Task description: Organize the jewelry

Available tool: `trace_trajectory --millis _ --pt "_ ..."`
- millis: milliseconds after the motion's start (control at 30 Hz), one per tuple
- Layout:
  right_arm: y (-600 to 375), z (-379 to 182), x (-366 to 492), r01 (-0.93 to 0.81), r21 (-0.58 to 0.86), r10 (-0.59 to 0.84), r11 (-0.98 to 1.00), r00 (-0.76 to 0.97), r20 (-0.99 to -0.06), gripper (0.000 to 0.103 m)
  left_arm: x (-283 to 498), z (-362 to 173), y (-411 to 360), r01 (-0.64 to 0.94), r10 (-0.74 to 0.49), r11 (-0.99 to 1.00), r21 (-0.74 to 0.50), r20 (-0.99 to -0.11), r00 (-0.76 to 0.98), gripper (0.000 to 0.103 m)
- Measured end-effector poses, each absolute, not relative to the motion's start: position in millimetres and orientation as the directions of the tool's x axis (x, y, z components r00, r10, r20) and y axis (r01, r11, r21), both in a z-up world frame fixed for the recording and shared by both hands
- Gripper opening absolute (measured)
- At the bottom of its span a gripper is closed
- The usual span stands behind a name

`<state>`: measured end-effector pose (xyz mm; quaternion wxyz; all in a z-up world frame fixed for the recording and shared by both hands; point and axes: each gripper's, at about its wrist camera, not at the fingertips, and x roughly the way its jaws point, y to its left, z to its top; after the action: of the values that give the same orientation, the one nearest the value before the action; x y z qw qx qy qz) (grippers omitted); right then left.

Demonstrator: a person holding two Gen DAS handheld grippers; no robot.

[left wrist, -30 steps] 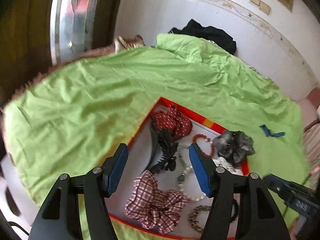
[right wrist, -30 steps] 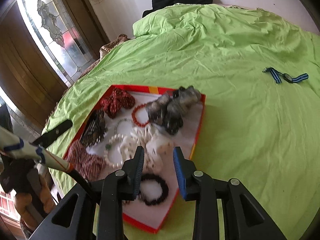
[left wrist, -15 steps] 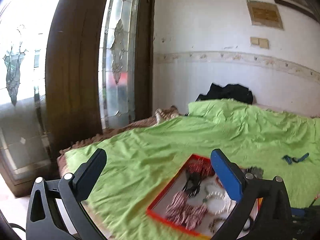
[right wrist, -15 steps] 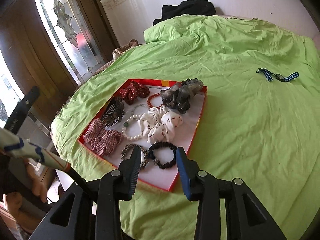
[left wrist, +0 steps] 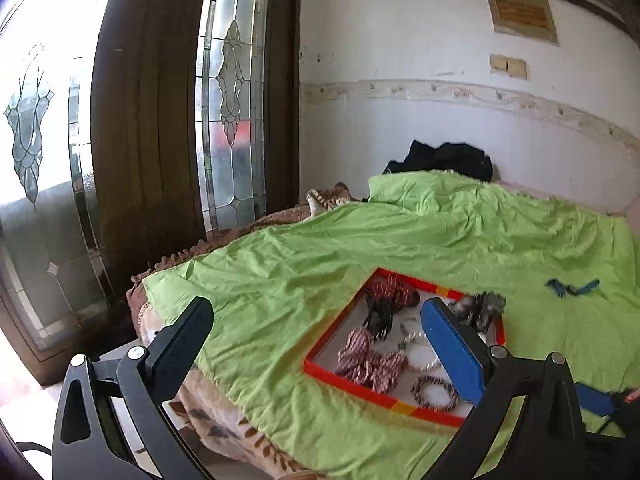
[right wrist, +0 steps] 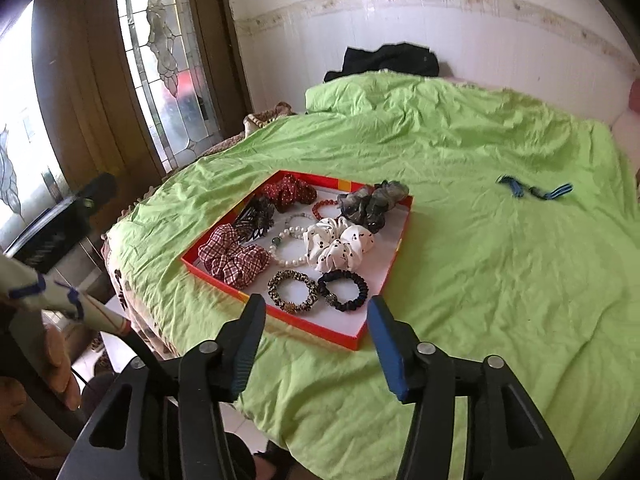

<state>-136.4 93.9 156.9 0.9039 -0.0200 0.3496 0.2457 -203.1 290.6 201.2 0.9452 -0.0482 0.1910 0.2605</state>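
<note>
Black fingers with blue pads frame both views, and neither pair grips anything. The left gripper [left wrist: 316, 336] stands spread as wide as it goes, its jaws empty, hovering off the near left corner of the tray [right wrist: 224, 276] and pointing a little downward across the bed. The right gripper [right wrist: 316, 326] is at a middling spread and its jaws are opening, with nothing between them; it hangs just short of the tray's near edge, tilted more steeply down toward it. At the far left of the right wrist view, a sleeve [right wrist: 48, 296] and part of a hand [right wrist: 56, 364] show beside the left tool's dark body.

The tray, red-rimmed with a white floor, lies on the green sheet [right wrist: 500, 280] near the bed's left edge. Inside it, from left to right: a plaid scrunchie [right wrist: 234, 258] in the near left corner, a dark hair claw [right wrist: 256, 220] behind it, a red dotted scrunchie [right wrist: 290, 192] at the far corner, a pearl bracelet [right wrist: 290, 246] in the middle, a leopard hair tie [right wrist: 292, 290] at the near edge, a red bead bracelet [right wrist: 326, 208], a white dotted scrunchie [right wrist: 338, 242], a black hair tie [right wrist: 344, 290] and a grey scrunchie [right wrist: 372, 202] against the far right rim.

Well right of the tray, a blue strap [right wrist: 534, 191] lies alone on the sheet.
</note>
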Motion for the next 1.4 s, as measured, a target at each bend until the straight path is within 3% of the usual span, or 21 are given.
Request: trace_trajectory --millis 667,1400 --pt "80 146 -184 -0.378 0.033 0.310 0.925 0.704 -0.638 0.074 -219 176 254 -0.369 0.340 0.928 0.049 -0.516 0.786 0.103" --pt "84 140 -181 -0.359 0.013 0.276 0.933 0.695 -0.664 0.076 -213 164 251 -0.336 0.315 0.940 0.065 -0.550 0.774 0.103"
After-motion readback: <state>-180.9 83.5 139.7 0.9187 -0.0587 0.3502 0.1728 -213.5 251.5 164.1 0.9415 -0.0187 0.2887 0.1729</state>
